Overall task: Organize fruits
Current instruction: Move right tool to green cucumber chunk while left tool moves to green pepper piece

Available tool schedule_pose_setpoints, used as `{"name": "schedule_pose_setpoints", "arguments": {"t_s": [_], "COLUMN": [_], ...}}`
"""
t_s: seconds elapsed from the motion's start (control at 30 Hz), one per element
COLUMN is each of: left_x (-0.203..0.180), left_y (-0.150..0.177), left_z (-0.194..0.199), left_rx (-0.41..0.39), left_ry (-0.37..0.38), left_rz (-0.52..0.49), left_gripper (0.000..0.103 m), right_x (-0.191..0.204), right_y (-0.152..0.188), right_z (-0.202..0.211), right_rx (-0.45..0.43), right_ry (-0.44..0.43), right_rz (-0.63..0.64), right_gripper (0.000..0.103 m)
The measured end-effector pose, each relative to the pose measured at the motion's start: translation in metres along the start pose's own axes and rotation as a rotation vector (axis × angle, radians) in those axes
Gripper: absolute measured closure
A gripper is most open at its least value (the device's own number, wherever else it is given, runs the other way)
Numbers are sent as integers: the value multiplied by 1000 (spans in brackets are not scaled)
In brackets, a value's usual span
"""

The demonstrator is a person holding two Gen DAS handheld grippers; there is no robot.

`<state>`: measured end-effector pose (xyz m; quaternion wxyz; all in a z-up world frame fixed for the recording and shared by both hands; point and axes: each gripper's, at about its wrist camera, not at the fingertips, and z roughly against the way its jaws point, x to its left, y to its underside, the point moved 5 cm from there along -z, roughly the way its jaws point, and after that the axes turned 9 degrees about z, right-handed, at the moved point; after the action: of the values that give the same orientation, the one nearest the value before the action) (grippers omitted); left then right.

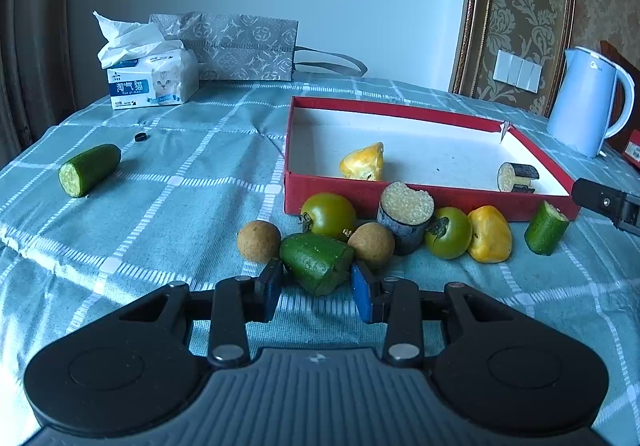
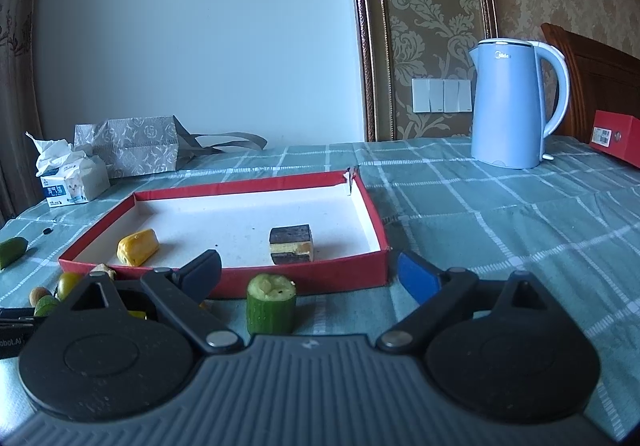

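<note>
My left gripper (image 1: pixel 316 278) is shut on a green pepper piece (image 1: pixel 316 262) lying on the cloth. Around it sit two longans (image 1: pixel 258 240), two green tomatoes (image 1: pixel 328 214), an eggplant chunk (image 1: pixel 406 218) and a yellow pepper piece (image 1: pixel 490 234). Behind them the red tray (image 1: pixel 400 112) holds a yellow pepper piece (image 1: pixel 362 162) and an eggplant slice (image 2: pixel 290 244). My right gripper (image 2: pixel 308 266) stands wide open, and an upright cucumber stub (image 2: pixel 271 306) stands between its fingers, untouched. Another cucumber piece (image 1: pixel 90 170) lies far left.
A tissue pack (image 1: pixel 154 80) and a grey patterned bag (image 1: pixel 244 46) stand at the back left. A blue kettle (image 2: pixel 516 102) and a red box (image 2: pixel 616 138) are at the back right. A small black ring (image 1: pixel 140 137) lies on the checked cloth.
</note>
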<state>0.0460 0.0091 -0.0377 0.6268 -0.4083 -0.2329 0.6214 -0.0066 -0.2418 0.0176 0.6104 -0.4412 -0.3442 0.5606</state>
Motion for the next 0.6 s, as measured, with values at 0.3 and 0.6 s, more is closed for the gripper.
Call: {"name": "schedule_pose_setpoints", "arguments": {"t_s": [0.3,0.6], "left_x": [6,-2], "left_y": [-1,8], "left_z": [5,13], "left_rx": [-21,-40], "left_ry": [34,8], "left_rz": [32,-48], "left_gripper": [69,75], "right_x": [-2,-5], "right_y": [0,0], "right_z": [1,0], "right_rx": [-5,-3], "right_ry": [7,17], "right_rz": [1,-5], "right_gripper": [12,12]}}
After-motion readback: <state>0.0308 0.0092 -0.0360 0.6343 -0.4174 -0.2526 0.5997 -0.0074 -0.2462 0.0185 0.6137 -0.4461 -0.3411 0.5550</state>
